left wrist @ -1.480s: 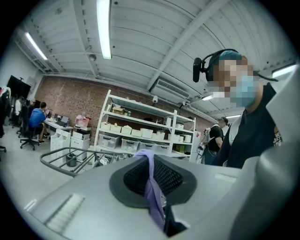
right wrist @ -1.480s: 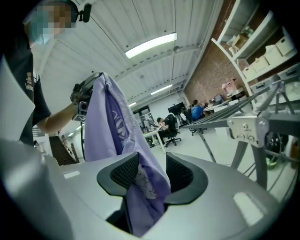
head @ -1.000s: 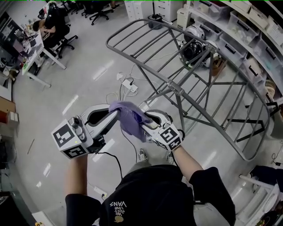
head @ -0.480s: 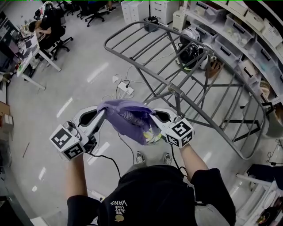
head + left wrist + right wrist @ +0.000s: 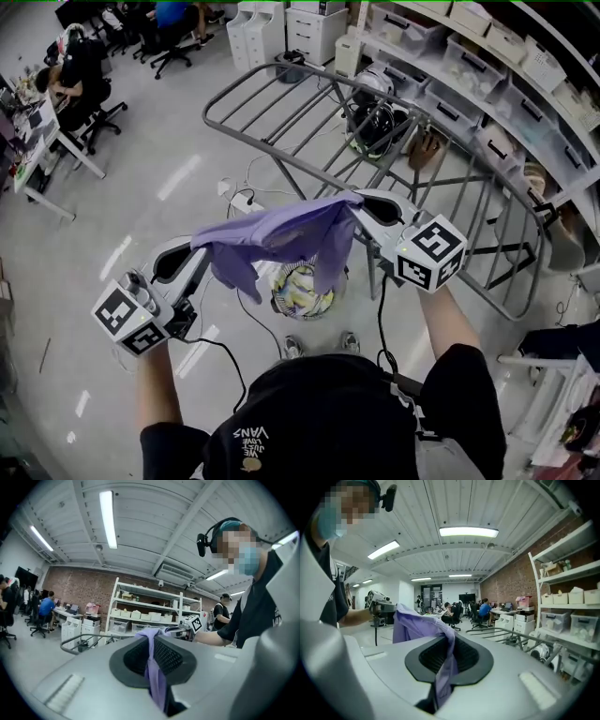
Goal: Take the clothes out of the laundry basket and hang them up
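left hand-held gripper (image 5: pixel 202 253): grips purple garment (image 5: pixel 281 234) | right hand-held gripper (image 5: pixel 358 202): just closed on it | top (image 5: pixel 319 412): VANS

The purple garment (image 5: pixel 281 239) is thin, soft cloth, matt. The drying rack (image 5: pixel 208 105) is grey metal tubing with a dull sheen. The floor (image 5: pixel 159 159) under the rack is smooth and glossy, mirroring the lights. The left gripper (image 5: pixel 202 251) and right gripper (image 5: pixel 359 202) have smooth matt grey plastic shells and black ribbed pads (image 5: pixel 164 657)

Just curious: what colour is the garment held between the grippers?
Light purple; the garment shows best in the head view.
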Available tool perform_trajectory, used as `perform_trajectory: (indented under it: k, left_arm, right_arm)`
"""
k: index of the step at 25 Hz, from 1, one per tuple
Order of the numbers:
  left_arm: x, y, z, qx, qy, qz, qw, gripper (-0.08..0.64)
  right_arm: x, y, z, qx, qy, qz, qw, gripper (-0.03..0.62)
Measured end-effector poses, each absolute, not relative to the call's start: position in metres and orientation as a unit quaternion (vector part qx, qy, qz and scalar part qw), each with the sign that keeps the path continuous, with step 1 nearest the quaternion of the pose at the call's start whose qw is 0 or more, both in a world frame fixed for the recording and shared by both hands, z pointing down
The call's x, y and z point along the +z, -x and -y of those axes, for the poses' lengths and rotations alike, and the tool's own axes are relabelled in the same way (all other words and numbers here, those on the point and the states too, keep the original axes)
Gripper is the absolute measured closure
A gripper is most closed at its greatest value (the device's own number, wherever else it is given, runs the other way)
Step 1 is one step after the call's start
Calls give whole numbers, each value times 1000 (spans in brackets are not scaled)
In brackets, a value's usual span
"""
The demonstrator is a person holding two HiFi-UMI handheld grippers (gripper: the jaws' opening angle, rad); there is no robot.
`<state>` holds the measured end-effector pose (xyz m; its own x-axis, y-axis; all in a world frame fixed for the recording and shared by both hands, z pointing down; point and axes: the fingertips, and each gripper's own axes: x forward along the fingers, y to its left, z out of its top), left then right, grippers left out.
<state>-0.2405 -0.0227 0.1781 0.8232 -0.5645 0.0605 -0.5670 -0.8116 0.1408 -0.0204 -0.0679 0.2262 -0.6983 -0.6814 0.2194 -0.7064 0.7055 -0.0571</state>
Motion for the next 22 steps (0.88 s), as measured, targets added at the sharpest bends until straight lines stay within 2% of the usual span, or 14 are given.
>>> perform_trajectory:
  k: [4, 12, 22]
  left_arm:
    - [139, 228, 28, -12, -966, 253, 41, 545]
    - [52, 154, 52, -48, -982, 182, -25, 545]
    - [-39, 5, 93, -113, -955, 262, -81, 545]
  right_arm:
    - [171, 4, 82, 38, -402, 910, 91, 565]
    - [69, -67, 120, 5, -428, 898, 100, 565]
    - [-28, -206, 188, -58, -439, 889, 119, 565]
